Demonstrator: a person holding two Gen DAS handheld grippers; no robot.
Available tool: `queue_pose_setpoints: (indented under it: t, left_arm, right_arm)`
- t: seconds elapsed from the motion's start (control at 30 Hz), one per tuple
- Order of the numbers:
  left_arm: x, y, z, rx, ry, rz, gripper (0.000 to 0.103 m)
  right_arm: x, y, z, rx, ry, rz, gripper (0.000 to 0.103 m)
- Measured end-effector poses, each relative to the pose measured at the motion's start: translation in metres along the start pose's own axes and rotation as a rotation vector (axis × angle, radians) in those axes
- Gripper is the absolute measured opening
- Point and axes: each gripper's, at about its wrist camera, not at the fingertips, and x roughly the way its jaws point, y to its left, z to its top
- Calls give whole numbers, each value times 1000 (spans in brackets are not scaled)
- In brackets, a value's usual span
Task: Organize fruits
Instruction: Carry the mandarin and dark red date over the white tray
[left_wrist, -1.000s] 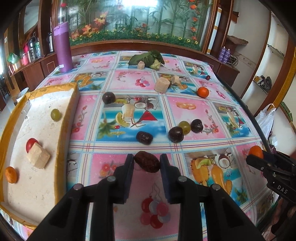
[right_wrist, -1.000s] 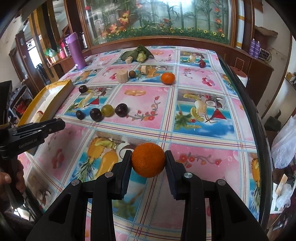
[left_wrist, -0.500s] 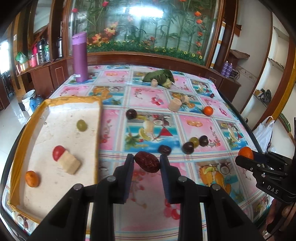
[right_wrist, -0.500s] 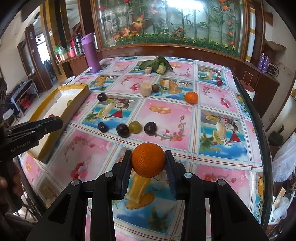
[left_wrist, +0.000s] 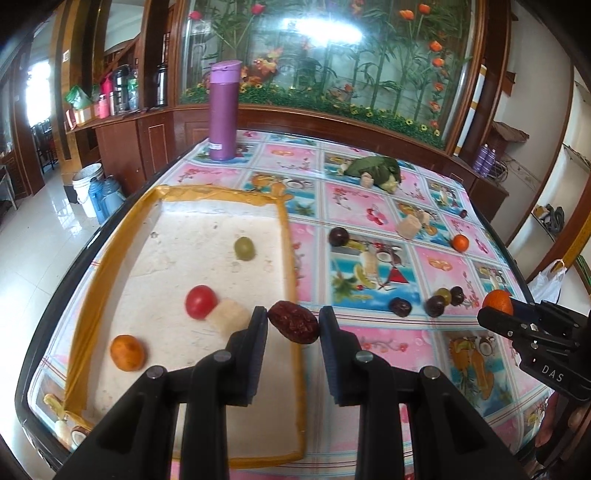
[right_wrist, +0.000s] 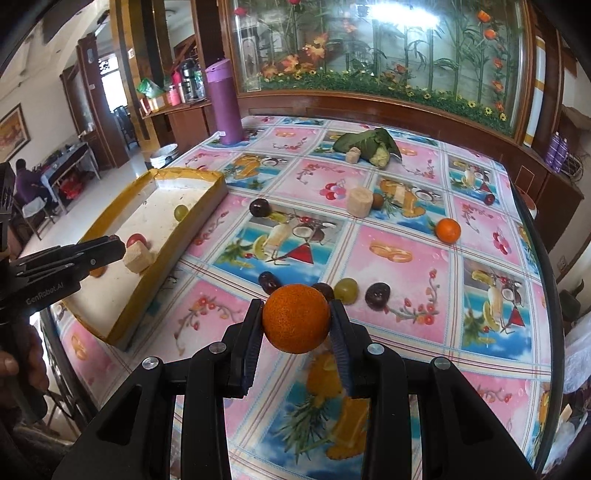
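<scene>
My left gripper (left_wrist: 293, 325) is shut on a dark red date (left_wrist: 293, 327) and holds it above the right rim of the yellow-edged tray (left_wrist: 291, 258). In the tray lie a green grape (left_wrist: 244, 248), a red tomato (left_wrist: 200, 301), a beige cube (left_wrist: 229, 318) and a small orange (left_wrist: 127, 352). My right gripper (right_wrist: 296, 321) is shut on an orange (right_wrist: 296, 318), held above the table to the right of the tray (right_wrist: 192, 218). Loose on the cloth lie dark plums (right_wrist: 377, 295), a green grape (right_wrist: 346, 290) and another orange (right_wrist: 447, 229).
A purple flask (left_wrist: 222, 110) stands at the table's far left. A green leaf bundle (left_wrist: 373, 168) lies at the far edge. A beige chunk (right_wrist: 359, 201) and a dark plum (right_wrist: 259, 207) lie mid-table. The table edge runs close on the right.
My left gripper has lifted the date off the cloth and carried it left to the tray's rim. My right gripper has moved left with the orange, toward the tray.
</scene>
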Motion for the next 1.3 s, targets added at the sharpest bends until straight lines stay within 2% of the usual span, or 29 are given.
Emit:
queue_pose_setpoints:
  t: [0.37, 0.63, 0.97, 1.3]
  left_arm:
    - [4, 57, 4, -72, 6, 73, 31]
    - [15, 91, 11, -85, 25, 124, 31]
    - [48, 110, 36, -90, 72, 130, 31]
    - [83, 120, 53, -92, 161, 118, 31]
  right_arm:
    - [23, 48, 30, -84, 4, 67, 34]
    - [49, 92, 57, -146, 19, 142, 34]
    - [97, 145, 86, -233, 49, 202, 34]
    - [146, 163, 95, -263, 111, 204, 34]
